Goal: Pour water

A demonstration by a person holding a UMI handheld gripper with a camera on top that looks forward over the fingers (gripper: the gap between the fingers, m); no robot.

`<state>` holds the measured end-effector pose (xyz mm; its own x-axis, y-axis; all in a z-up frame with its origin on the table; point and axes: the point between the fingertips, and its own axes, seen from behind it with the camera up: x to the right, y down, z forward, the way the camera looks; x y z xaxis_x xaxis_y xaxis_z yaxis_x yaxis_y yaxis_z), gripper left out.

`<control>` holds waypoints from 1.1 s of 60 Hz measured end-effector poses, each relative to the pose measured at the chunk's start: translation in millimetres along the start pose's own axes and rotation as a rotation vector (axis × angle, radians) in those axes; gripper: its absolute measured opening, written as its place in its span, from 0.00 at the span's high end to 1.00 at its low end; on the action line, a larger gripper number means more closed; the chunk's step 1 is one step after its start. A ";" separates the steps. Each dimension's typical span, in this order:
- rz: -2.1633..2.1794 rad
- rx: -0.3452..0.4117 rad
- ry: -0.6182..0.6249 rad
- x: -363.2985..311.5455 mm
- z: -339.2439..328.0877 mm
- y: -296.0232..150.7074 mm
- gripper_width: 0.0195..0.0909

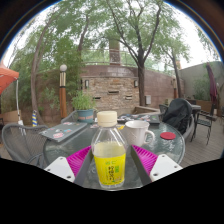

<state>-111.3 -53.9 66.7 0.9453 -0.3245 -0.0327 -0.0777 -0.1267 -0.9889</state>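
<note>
We hold the bottle (109,150) clamped between both pads (80,158) (cap on). We should uncap it, then tilt slowly over the mug (137,133), far right.

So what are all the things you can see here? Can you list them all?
Bottle: one, clear with yellow liquid and a white cap, between the fingers.
Mug: one, white, just beyond the bottle.
Glass table: one, see-through, under everything.
Small red-topped thing: one, beyond the mug; cannot tell what it is.
Potted plant: one, green, beyond the table.
Brick fireplace: one, tan, behind the yard.
Trees: several, green, overhead.
Chair: one, dark, beside the table.
Gripper: one, pink pads at either side of the bottle; cannot tell if they press it.
</note>
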 end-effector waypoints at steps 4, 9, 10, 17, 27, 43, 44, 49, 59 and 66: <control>0.011 -0.018 -0.050 -10.1 14.5 7.6 0.65; -0.038 0.018 -0.072 -17.4 28.7 4.0 0.69; -0.054 0.015 -0.085 -20.5 30.5 4.1 0.70; -0.063 -0.092 -0.204 -42.4 38.0 6.1 0.76; 0.256 -0.022 -0.414 -80.6 49.5 -120.1 0.76; 1.227 -0.146 -0.450 -38.9 117.6 -166.0 0.76; 1.315 -0.163 -0.440 -38.4 119.9 -166.0 0.76; 1.764 -0.236 -0.433 -32.1 132.0 -147.6 0.77; 2.206 -0.163 -0.515 -10.3 136.8 -174.8 0.77; 2.308 -0.112 -0.466 1.0 148.4 -180.2 0.77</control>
<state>-49.4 107.7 223.3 -0.7012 0.1954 -0.6856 -0.7043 -0.0406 0.7087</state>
